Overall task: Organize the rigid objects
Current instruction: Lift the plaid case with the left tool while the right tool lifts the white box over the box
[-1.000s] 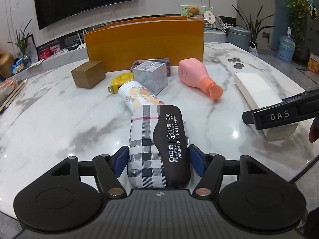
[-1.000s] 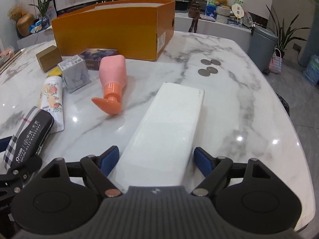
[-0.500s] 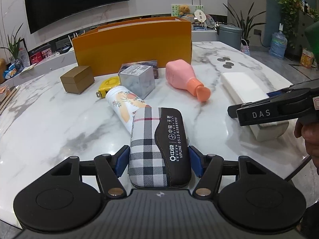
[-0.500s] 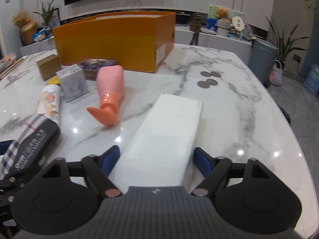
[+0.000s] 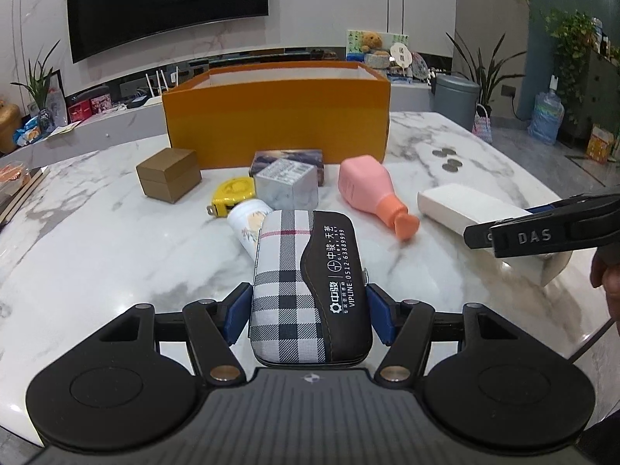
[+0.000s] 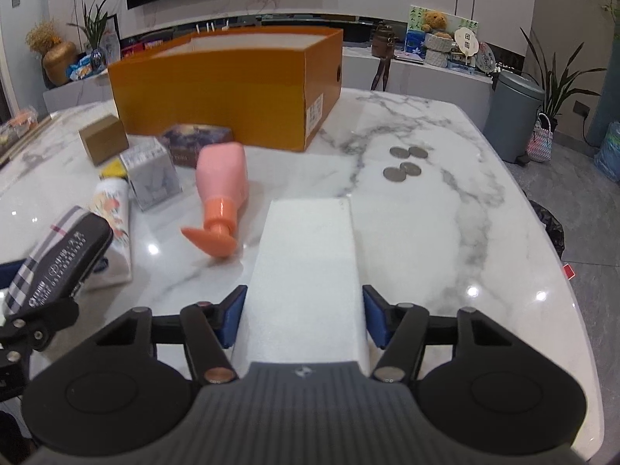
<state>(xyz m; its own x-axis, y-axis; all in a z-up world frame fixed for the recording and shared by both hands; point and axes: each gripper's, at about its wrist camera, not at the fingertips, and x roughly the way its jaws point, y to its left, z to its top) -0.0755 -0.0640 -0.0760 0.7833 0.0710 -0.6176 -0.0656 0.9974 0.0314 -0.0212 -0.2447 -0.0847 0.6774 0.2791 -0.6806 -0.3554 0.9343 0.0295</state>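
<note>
My left gripper [image 5: 310,319] is shut on a plaid glasses case [image 5: 308,286] and holds it above the marble table [image 5: 97,232]. My right gripper [image 6: 304,316] is shut on a long white box [image 6: 306,267], also lifted; the box also shows in the left wrist view [image 5: 465,205]. An open orange box [image 5: 277,116] stands at the back of the table and shows in the right wrist view [image 6: 224,85]. The glasses case shows at the left of the right wrist view [image 6: 58,259].
On the table lie a pink bottle [image 5: 368,190], a floral tube [image 5: 248,224], a grey cube box [image 5: 286,186], a yellow tape measure [image 5: 232,193], a brown box [image 5: 168,174], a dark flat box [image 5: 286,157] and several coins [image 6: 405,162].
Both grippers have risen and tilted up with their objects; the glasses case and the white box have come off the table. The orange box's open top now shows.
</note>
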